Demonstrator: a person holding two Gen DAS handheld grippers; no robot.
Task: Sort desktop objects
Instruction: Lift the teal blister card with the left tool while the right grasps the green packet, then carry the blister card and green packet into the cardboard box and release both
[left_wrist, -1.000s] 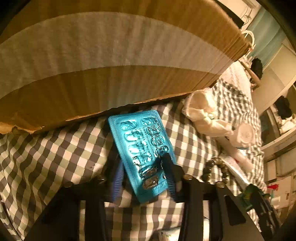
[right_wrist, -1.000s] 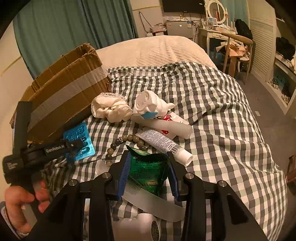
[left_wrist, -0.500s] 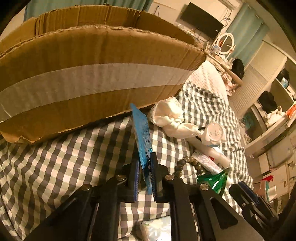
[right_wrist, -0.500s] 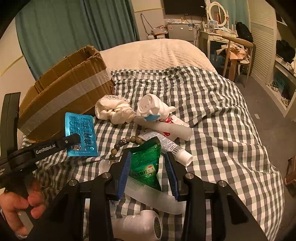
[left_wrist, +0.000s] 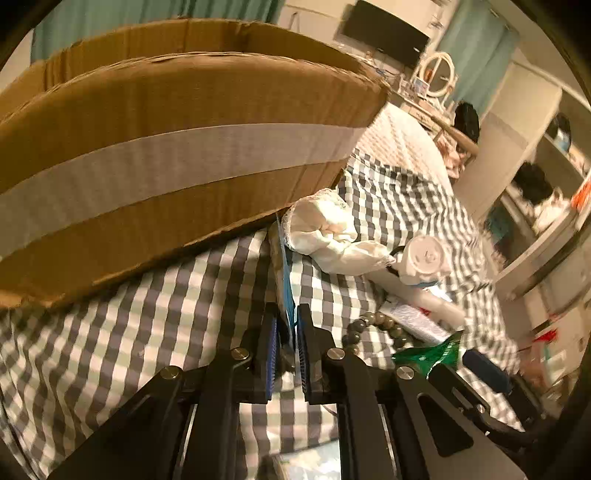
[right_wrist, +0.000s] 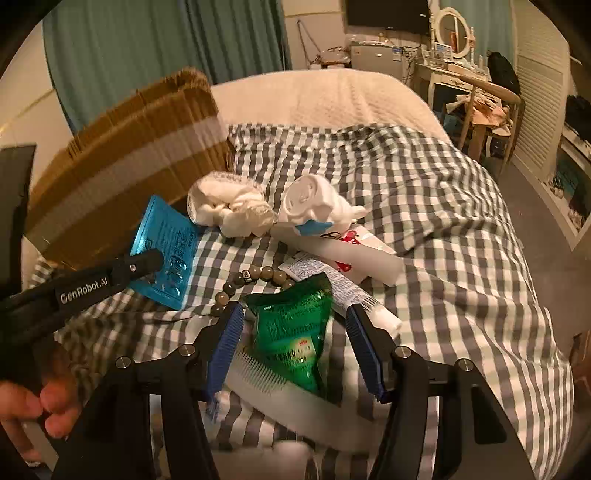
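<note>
My left gripper (left_wrist: 285, 323) is shut on a blue blister pack (left_wrist: 287, 284), which shows edge-on in the left wrist view. From the right wrist view the same blister pack (right_wrist: 166, 249) hangs lifted above the checked bedspread, close to the taped cardboard box (right_wrist: 125, 166), with the left gripper (right_wrist: 157, 258) clamped on its lower part. My right gripper (right_wrist: 295, 314) is open, and a green packet (right_wrist: 295, 328) lies between its blue pads (right_wrist: 226, 343), untouched. A bead bracelet (right_wrist: 251, 280), a white tube (right_wrist: 347, 291), a white bottle (right_wrist: 354, 247) and white cloth (right_wrist: 229, 206) lie nearby.
The cardboard box (left_wrist: 177, 147) fills the upper left of the left wrist view. A white comb (right_wrist: 273, 384) lies under the green packet. A hand (right_wrist: 40, 406) holds the left gripper's handle. The bed's right edge drops to the floor; a dresser (right_wrist: 454, 74) stands beyond.
The left gripper closed on the blister pack, lifted it off the bedspread and raised it toward the box. The right gripper edged forward over the green packet, still open.
</note>
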